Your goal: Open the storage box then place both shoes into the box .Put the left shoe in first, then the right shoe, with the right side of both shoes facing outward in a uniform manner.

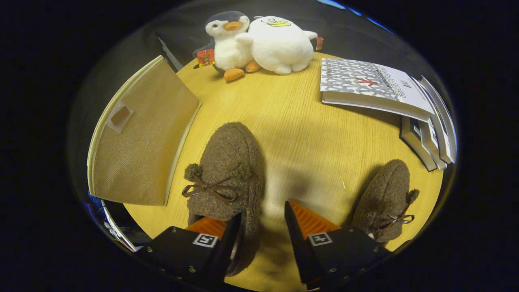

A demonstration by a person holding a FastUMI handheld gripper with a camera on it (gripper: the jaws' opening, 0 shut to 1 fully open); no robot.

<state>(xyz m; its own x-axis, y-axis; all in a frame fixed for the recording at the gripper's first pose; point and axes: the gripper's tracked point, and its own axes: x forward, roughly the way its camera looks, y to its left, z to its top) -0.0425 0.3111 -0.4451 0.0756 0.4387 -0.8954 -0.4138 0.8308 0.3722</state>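
Two brown fuzzy shoes with bows lie on the round wooden table, toes pointing away from me. The nearer shoe lies just ahead of my gripper. One finger sits over its heel opening, the other stands outside its right side, and the shoe's right wall runs between them. The fingers stand apart, with bare table showing in the gap, so the gripper is open. The second shoe rests to the right, apart from the fingers. The storage box, beige fabric with a small label window, stands left of the nearer shoe. I cannot tell whether it is open.
A plush penguin and a white plush duck sit at the table's far edge. A stack of books lies far right, beyond the second shoe. The table's rim curves close behind both shoes.
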